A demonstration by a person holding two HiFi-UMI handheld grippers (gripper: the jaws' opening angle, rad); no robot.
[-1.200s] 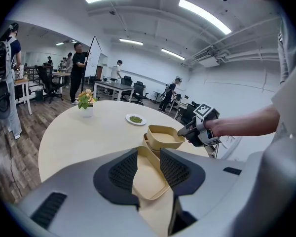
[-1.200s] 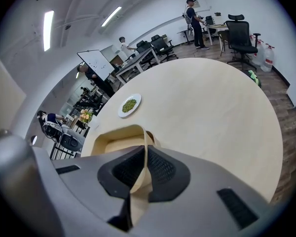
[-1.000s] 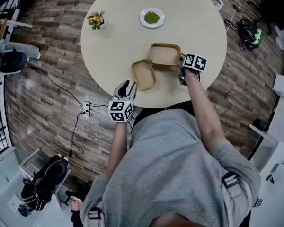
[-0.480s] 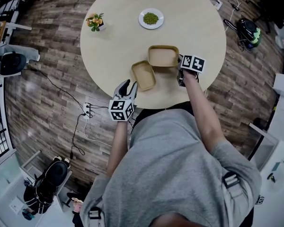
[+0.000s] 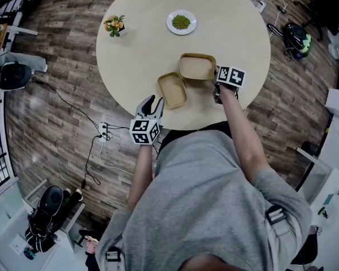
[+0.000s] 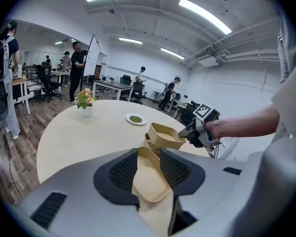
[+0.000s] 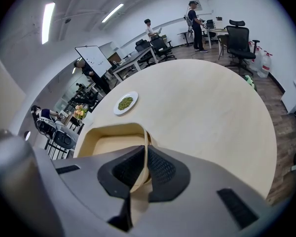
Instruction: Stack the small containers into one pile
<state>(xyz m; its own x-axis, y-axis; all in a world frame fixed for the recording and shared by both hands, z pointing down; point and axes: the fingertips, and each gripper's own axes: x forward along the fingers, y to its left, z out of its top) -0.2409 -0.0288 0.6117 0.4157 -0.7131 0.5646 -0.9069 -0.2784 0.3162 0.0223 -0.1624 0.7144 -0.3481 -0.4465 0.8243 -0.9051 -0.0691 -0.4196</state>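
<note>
Two tan, shallow containers are on the round table (image 5: 141, 49). One container (image 5: 172, 89) lies flat near the front edge. My left gripper (image 5: 152, 104) stands open just short of it, off the table's edge; in the left gripper view this container (image 6: 149, 181) shows through the gap between the open jaws. My right gripper (image 5: 216, 75) is shut on the right rim of the other container (image 5: 197, 66). In the left gripper view this container (image 6: 166, 135) hangs raised and tilted beyond the far end of the flat one. Its thin rim (image 7: 143, 149) stands pinched between the right jaws.
A white plate of green peas (image 5: 181, 21) sits at the table's far side and a small flower pot (image 5: 114, 25) at the far left. A power strip with cables (image 5: 104, 130) lies on the wooden floor. People, desks and office chairs (image 7: 239, 36) fill the room behind.
Hardly anything differs: the right gripper and its container have shifted by a trace, and the left gripper stays where it was.
</note>
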